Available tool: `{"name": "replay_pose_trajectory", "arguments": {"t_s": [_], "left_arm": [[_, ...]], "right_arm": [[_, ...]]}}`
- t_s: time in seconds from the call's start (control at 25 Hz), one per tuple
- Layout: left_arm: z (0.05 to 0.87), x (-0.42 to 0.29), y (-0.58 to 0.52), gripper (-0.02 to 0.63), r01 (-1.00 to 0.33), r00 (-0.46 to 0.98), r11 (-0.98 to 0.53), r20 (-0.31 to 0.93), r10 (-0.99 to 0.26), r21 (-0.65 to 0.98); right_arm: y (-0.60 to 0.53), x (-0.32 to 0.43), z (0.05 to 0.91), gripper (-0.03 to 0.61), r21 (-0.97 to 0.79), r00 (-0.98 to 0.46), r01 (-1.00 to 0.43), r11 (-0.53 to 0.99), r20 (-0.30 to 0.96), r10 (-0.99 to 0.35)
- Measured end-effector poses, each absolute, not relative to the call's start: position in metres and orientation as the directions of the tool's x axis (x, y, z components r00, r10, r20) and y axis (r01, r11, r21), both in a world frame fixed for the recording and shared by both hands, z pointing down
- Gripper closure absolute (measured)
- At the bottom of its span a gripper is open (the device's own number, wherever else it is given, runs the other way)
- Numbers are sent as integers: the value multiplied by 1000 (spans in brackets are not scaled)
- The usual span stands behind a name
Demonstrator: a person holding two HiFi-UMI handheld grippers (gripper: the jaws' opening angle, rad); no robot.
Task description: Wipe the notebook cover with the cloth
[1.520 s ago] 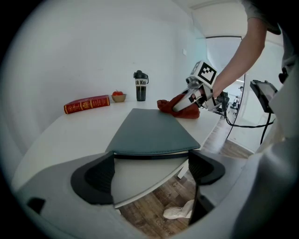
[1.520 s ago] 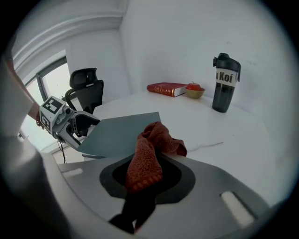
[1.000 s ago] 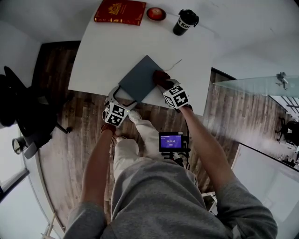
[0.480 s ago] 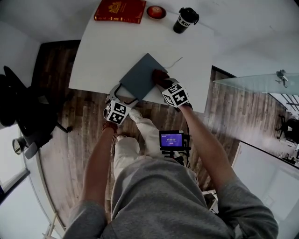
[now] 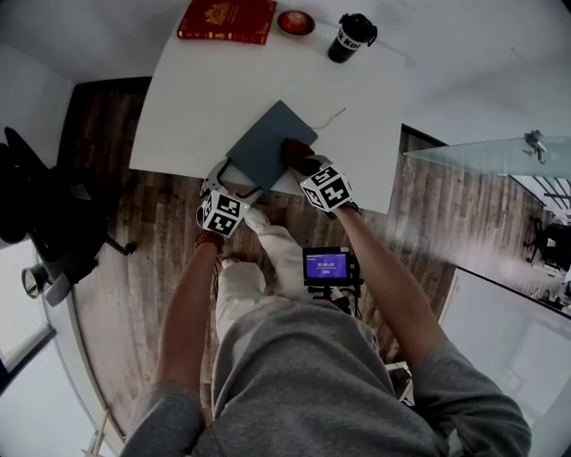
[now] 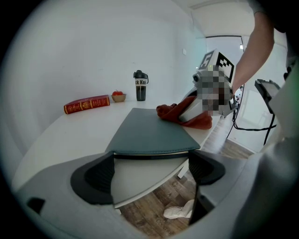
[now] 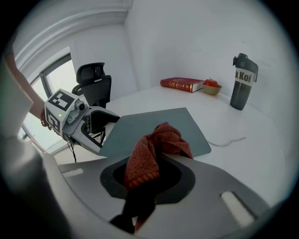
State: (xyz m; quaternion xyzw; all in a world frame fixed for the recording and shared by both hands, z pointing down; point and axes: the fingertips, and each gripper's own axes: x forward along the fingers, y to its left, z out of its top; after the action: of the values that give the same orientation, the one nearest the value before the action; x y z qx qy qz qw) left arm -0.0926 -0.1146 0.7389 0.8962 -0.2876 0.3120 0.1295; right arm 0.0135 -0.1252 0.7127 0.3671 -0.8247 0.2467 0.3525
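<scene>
The right gripper [image 7: 154,163] is pinched on a bunched red cloth [image 7: 159,140], whose free end rests on the grey notebook [image 7: 145,121], near the cover's right edge; the left gripper [image 6: 152,163] has its jaws set wide round the notebook's near end, and they seem to bear on both sides of it, though the contact is not sharp enough to be sure. The notebook lies closed and flat at the near edge of the white table [image 5: 196,98], turned at an angle to that edge; a red book [image 5: 227,20], a small bowl [image 5: 295,21] and a dark flask [image 5: 351,37] stand well apart at the far side.

The wiping looks under way, with most of the cover yet to be passed over. To do it well, I judge the cloth should be pressed flat and drawn in long overlapping strokes toward the far corner; the left jaws should brace the notebook so it does not slide off the edge; the right jaws should ride clear of the cover.
</scene>
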Motion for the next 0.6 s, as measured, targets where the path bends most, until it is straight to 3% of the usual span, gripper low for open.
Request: {"name": "replay_pose_trajectory", "arguments": {"t_s": [0.6], "left_arm": [[737,-92,-113,127,-594,643,-803,631,-434,52]], "right_arm": [[-98,-19,712,502,-171,-515,-727,666,776,-363]]}}
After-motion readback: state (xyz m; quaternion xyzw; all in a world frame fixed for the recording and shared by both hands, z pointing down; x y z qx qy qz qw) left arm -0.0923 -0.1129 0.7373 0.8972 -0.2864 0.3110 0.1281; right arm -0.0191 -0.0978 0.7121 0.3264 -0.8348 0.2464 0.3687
